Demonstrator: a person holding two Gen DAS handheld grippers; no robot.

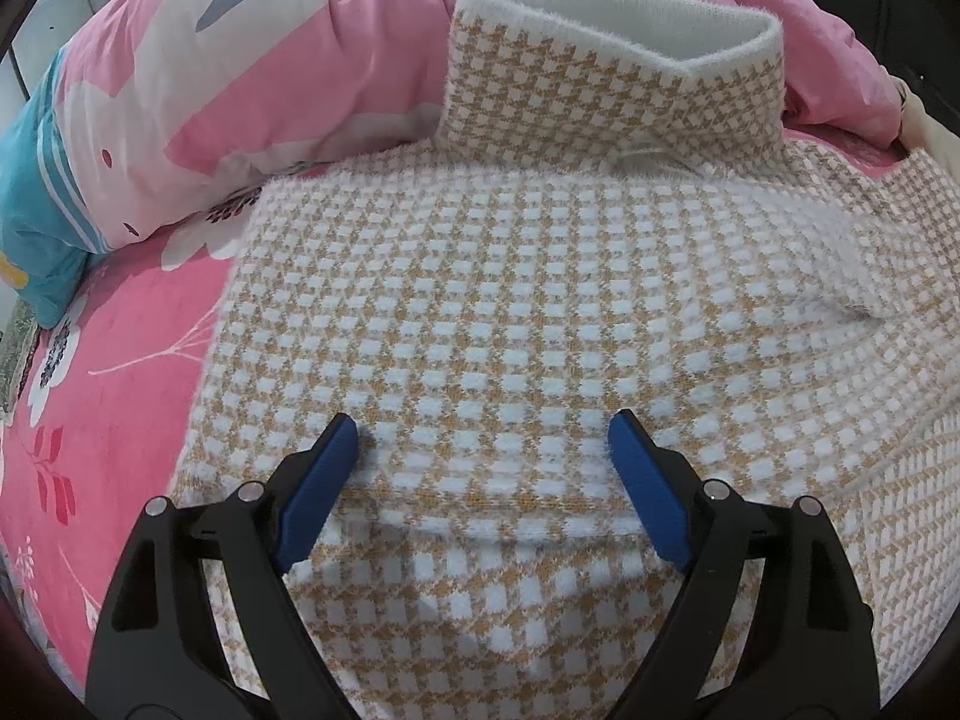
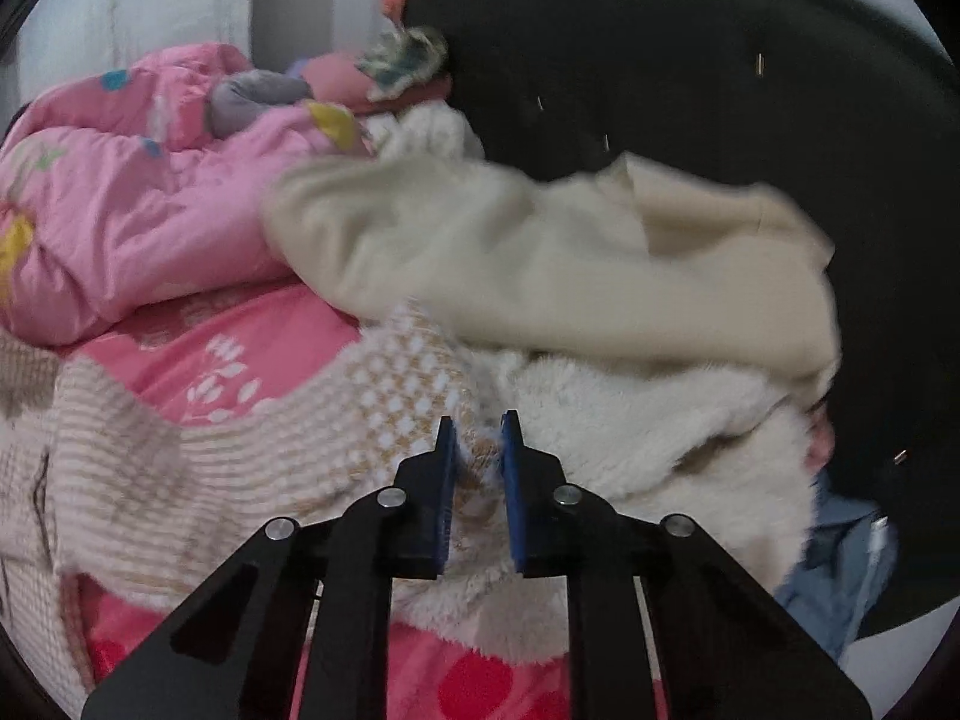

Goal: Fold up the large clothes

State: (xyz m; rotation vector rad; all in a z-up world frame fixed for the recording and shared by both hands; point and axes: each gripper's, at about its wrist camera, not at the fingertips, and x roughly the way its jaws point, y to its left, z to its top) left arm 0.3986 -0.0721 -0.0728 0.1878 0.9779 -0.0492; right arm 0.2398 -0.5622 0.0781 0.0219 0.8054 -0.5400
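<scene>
A pink floral bed (image 1: 102, 360) is carrying the checked sweater (image 1: 510, 300) across mid-frame; the left gripper (image 1: 483, 438) is hovering wide open above it; the right gripper (image 2: 478, 432) is pinching its sleeve (image 2: 408, 396) at lower centre.

Tan-white houndstooth sweater (image 1: 540, 312) spread flat on bed, turtleneck collar folded, sleeve pinched.

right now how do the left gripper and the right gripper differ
The left gripper stands wide open, while the right gripper is nearly shut. Nothing sits between the left gripper's blue pads, which rest over the flat body of the checked sweater; the right gripper pinches an edge of the sweater. The left gripper faces the spread sweater, the right gripper a heap of pale clothes. Both have black arms and blue pads.
</scene>
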